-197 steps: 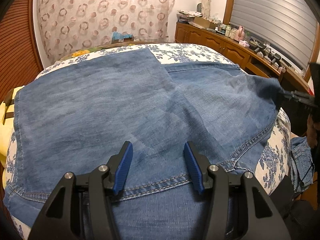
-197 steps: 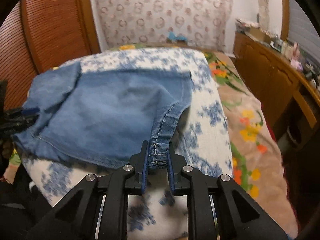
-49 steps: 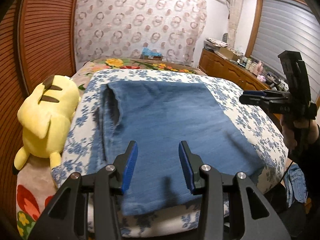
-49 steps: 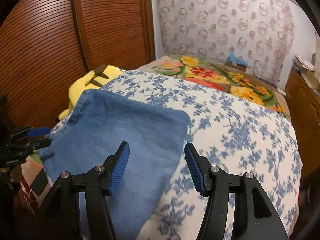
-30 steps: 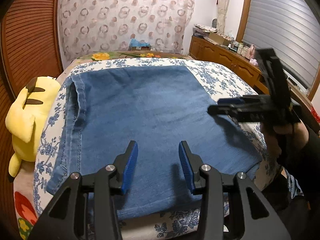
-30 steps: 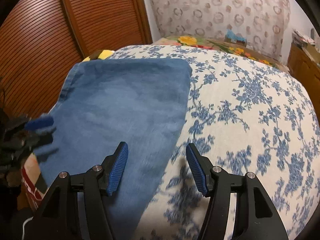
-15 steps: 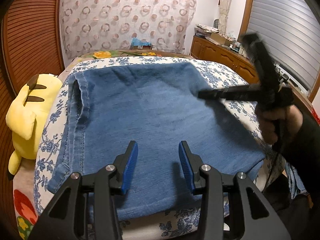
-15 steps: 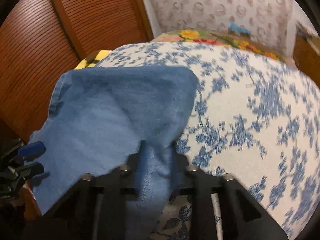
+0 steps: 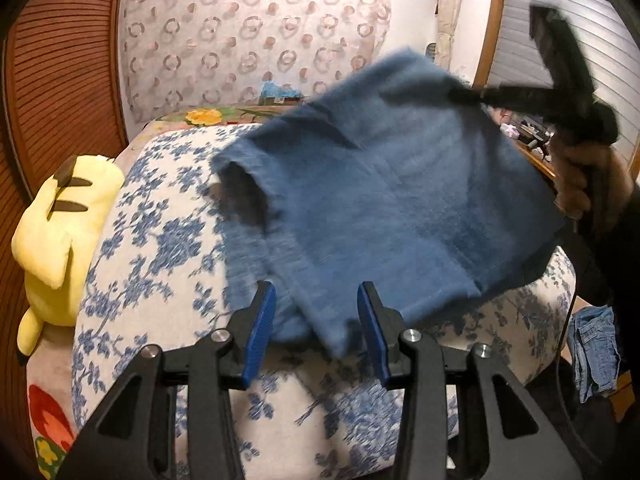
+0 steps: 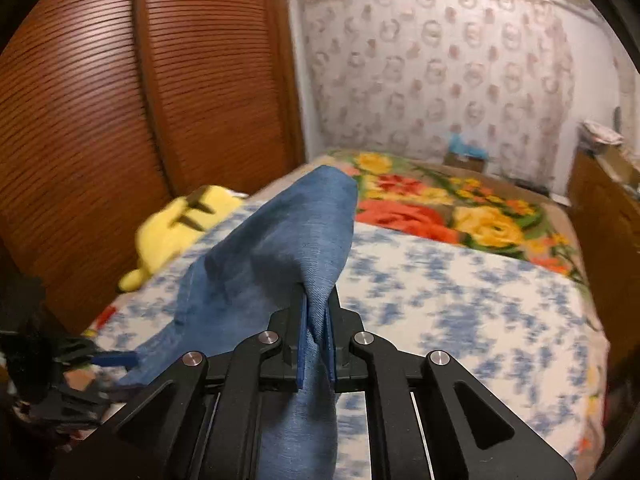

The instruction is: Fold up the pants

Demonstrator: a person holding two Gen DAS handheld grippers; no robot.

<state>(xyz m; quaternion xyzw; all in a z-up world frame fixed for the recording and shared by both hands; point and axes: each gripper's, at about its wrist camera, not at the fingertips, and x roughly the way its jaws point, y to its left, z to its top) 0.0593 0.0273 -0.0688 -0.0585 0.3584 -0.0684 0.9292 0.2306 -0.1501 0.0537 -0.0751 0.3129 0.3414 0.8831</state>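
Observation:
The folded blue denim pants (image 9: 380, 200) hang lifted above the blue-flowered bed cover (image 9: 160, 248), tilted up to the right and blurred. My right gripper (image 10: 316, 344) is shut on an edge of the pants (image 10: 280, 248); it shows in the left wrist view (image 9: 460, 94) at the upper right, held by a hand. My left gripper (image 9: 316, 332) is open, its blue pads (image 9: 260, 328) on either side of the pants' low near corner; I cannot tell if they touch it. It shows in the right wrist view (image 10: 116, 360) at the lower left.
A yellow plush toy (image 9: 60, 216) lies at the bed's left edge beside a brown slatted wardrobe (image 10: 120, 100). A floral blanket (image 10: 460, 212) covers the far bed. A wooden dresser (image 10: 612, 216) stands at the right. More denim (image 9: 592, 352) hangs at the lower right.
My right gripper has shut on the pants' right edge and lifted them off the bed, up and to the right. My left gripper stays open near the front.

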